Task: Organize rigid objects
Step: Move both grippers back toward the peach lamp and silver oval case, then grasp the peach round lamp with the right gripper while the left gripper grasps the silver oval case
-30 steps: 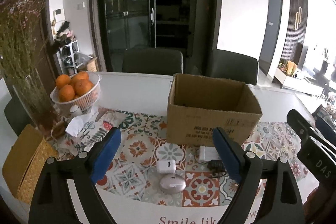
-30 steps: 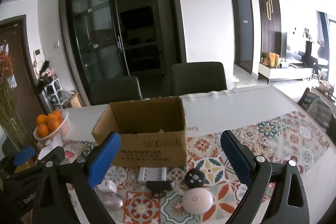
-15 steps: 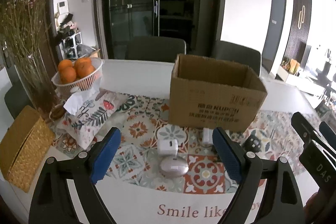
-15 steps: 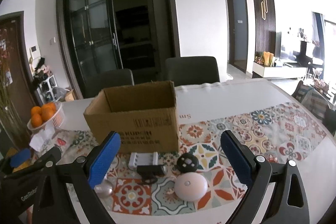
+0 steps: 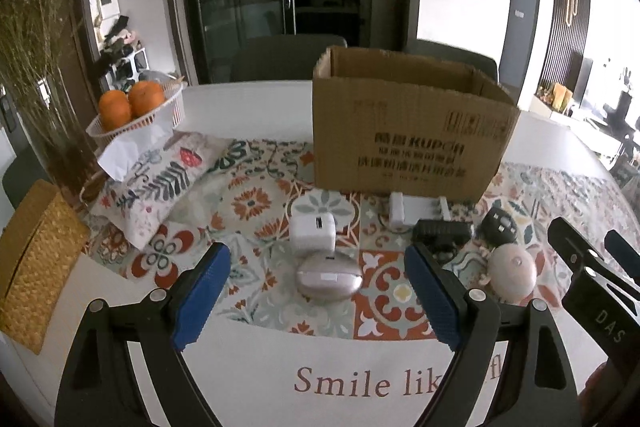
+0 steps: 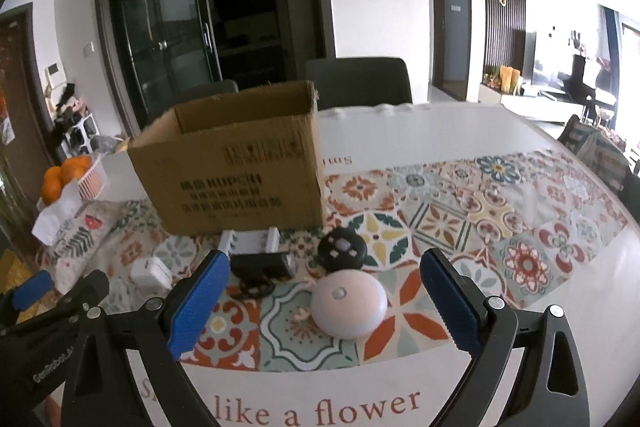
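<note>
**Q:** State the condition of both tools.

**A:** My left gripper (image 5: 316,301) has its jaws spread wide with nothing between the pads. My right gripper (image 6: 324,307) is likewise spread wide and empty. Both point down toward the near edge of the table (image 6: 440,131).

**Q:** Where are the items to be organized?

**A:** They lie in a loose row on the patterned tablecloth (image 6: 500,219), just in front of the cardboard box (image 5: 404,131). From left to right: a white charger cube (image 5: 313,231) with a pinkish oval case (image 5: 329,277) just near of it, a white clip-like part (image 6: 249,242) against the box wall, a black adapter (image 6: 261,265), a round black remote (image 6: 342,247), and a pale dome-shaped device (image 6: 349,303).

**Q:** Why is each gripper placed as it is?

**A:** I judge each is aligned to its own target: the oval case sits centred ahead of the left jaws, the dome ahead of the right. The box stands open-topped directly behind, so it is probably the destination.

**Q:** Anything to avoid?

**A:** The fruit basket (image 5: 136,115) and the tissue pouch (image 5: 160,183) at far left are not part of the row.
</note>
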A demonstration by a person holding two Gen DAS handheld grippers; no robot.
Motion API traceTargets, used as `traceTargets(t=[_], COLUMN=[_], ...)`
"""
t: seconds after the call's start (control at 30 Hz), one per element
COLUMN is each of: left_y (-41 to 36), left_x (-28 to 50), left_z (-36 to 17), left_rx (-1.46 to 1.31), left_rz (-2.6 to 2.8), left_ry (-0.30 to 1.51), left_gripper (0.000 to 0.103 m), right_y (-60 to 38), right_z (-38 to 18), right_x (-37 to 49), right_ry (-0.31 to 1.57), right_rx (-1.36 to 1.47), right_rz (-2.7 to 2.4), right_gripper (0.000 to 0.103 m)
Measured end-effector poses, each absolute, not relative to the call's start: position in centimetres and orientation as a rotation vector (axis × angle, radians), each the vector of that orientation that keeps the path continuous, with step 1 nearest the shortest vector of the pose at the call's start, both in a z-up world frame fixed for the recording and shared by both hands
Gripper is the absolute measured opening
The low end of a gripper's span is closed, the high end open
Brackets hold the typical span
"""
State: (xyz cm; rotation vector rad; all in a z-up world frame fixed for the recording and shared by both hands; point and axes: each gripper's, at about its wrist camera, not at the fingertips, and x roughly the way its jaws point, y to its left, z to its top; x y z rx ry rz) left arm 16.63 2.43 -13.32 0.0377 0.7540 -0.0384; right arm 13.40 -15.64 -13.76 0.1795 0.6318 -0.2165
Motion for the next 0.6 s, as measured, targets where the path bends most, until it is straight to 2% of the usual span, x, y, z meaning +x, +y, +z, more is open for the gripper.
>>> traceTargets(t=[0.6], left_y=[1.7], left_x=[18.9], left_z=[-18.3], left_rx=[0.083], left_rz=[-0.028], left_ry=[0.826], left_gripper=[0.089], right_y=[-16.0], right_z=[-18.5], right_x=[15.8], right_ry=[0.743], right_rx=[0.155], right_rz=[-0.237], right_gripper=[0.097])
